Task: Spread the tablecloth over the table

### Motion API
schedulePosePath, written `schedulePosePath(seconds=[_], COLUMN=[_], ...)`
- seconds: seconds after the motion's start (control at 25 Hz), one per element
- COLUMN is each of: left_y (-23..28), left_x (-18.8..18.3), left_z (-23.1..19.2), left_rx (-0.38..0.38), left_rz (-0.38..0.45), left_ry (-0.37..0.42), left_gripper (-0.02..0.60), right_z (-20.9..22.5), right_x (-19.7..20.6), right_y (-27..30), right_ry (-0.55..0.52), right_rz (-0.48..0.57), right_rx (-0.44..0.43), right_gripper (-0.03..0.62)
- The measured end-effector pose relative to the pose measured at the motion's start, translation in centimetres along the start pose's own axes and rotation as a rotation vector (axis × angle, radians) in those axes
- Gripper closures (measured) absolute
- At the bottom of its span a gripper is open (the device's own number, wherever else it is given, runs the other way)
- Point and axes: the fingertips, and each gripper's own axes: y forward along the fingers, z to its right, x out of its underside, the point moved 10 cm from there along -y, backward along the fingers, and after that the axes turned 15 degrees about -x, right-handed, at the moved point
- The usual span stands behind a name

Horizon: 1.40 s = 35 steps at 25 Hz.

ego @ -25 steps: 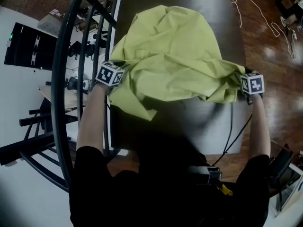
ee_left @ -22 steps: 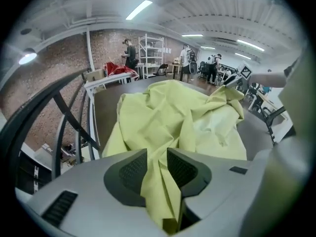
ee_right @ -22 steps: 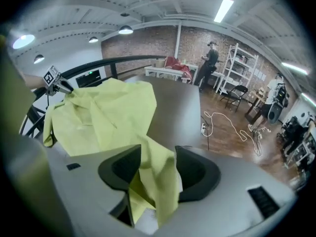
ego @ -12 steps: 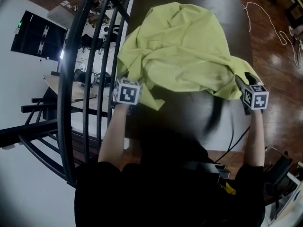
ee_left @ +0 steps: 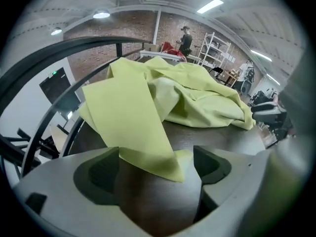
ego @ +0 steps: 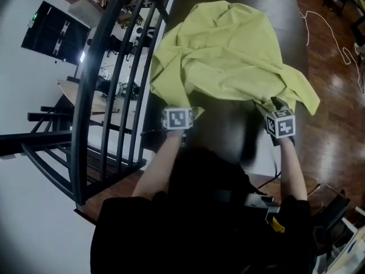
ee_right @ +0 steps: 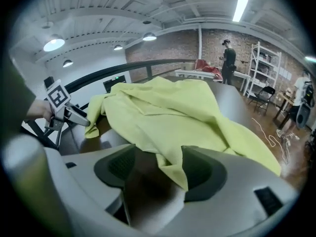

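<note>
Soft, likely light tablecloth (ego: 228,50) bunched on worktop (ego: 217,127); left gripper (ee_left: 155,168), right gripper (ee_right: 154,171) just opened, hem loose between jaws; regrip corners

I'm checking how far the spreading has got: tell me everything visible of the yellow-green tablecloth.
The yellow-green tablecloth looks like thin, matte fabric, bunched in creased, overlapping folds on the dark table, whose near end is uncovered. Its right edge appears to hang past the table's side. One corner lies between the jaws of the left gripper and a fold between those of the right gripper. Both pairs have just been opening, with the pads not pressing.
</note>
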Motion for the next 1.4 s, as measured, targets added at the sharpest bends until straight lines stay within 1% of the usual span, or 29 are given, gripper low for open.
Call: schedulePosePath(seconds=[0.04,0.08,0.12,0.16,0.2,0.24,0.28,0.32,0.36,0.4,0.44,0.48,0.56,0.6,0.68,0.76,0.84,0.92,1.0,1.08,1.16,1.24,1.28,1.32,1.4], left_y=[0.4,0.8,1.2,1.6,1.9,2.2,2.5,2.6,2.5,2.1,1.8,1.6,1.6,1.3,0.0,-1.8,-3.0,-3.7,-3.4,-2.5,-1.6,-1.2,-1.2,-1.3,-1.5], left_x=[-0.2,-0.6,-1.0,-1.1,-1.0,-0.8,-0.6,-0.5,-0.4,-0.3,-0.3,-0.3,-0.7,-1.0,-2.0,-3.3,-4.2,-4.5,-4.1,-3.3,-2.3,-1.1,-0.3,0.6,2.5], left_z=[-0.4,-0.5,-0.4,-0.3,-0.4,-0.5,-0.7,-1.0,-1.4,-1.9,-2.5,-3.3,-5.8,-7.5,-11.4,-15.0,-17.7,-19.7,-21.2,-22.1,-22.4,-22.5,-22.7,-23.1,-24.4], left_rx=[-0.024,-0.023,-0.006,-0.01,-0.044,-0.083,-0.111,-0.134,-0.153,-0.161,-0.162,-0.165,-0.196,-0.229,-0.326,-0.421,-0.485,-0.536,-0.576,-0.596,-0.594,-0.593,-0.594,-0.595,-0.594], left_rz=[-0.01,-0.008,-0.003,-0.01,-0.026,-0.035,-0.036,-0.032,-0.023,-0.013,-0.006,0.003,0.038,0.051,0.069,0.094,0.117,0.12,0.116,0.104,0.081,0.09,0.106,0.121,0.137], left_ry=[-0.016,-0.044,-0.064,-0.057,-0.027,0.007,0.032,0.047,0.061,0.076,0.093,0.112,0.15,0.17,0.207,0.235,0.268,0.309,0.345,0.356,0.35,0.327,0.295,0.244,0.118], left_gripper=[0.12,0.158,0.17,0.197,0.234,0.3,0.387,0.424,0.516,0.546,0.558,0.56,0.561,0.563,0.563,0.563,0.563,0.563,0.565,0.565,0.565,0.565,0.565,0.565,0.565], right_z=[-0.7,-1.2,-1.4,-1.5,-1.3,-0.9,-0.4,0.2,0.7,1.2,1.9,2.6,4.0,4.6,5.3,5.4,5.2,5.3,5.9,6.6,7.3,7.8,8.0,8.2,8.6], right_x=[-0.1,-0.3,-0.4,-0.4,-0.2,0.2,0.7,1.1,1.4,1.5,1.8,2.4,3.5,3.9,4.4,4.0,3.6,4.1,4.7,4.9,5.1,5.6,6.1,6.9,8.9], right_y=[0.7,1.4,2.0,2.3,2.5,2.5,2.5,2.4,2.3,2.2,2.2,2.4,2.8,3.1,3.3,3.2,2.8,2.4,2.2,1.6,0.6,-0.8,-1.4,-2.0,-3.2], right_ry=[-0.01,-0.013,-0.013,-0.012,-0.015,-0.02,-0.028,-0.037,-0.049,-0.062,-0.068,-0.063,-0.025,0.002,0.027,-0.003,-0.046,-0.055,-0.042,-0.021,-0.002,0.002,0.011,0.028,0.073], right_rz=[-0.006,-0.01,-0.015,-0.022,-0.034,-0.053,-0.078,-0.103,-0.121,-0.133,-0.144,-0.16,-0.195,-0.217,-0.251,-0.256,-0.246,-0.259,-0.276,-0.284,-0.287,-0.29,-0.293,-0.293,-0.289], right_rx=[-0.012,-0.018,-0.016,-0.005,0.01,0.028,0.049,0.074,0.099,0.121,0.138,0.152,0.164,0.163,0.158,0.155,0.161,0.171,0.186,0.208,0.239,0.286,0.304,0.316,0.334], right_gripper=[0.29,0.289,0.29,0.289,0.29,0.289,0.29,0.29,0.29,0.29,0.292,0.334,0.386,0.396,0.433,0.484,0.528,0.545,0.546,0.546,0.554,0.56,0.568,0.568,0.571])
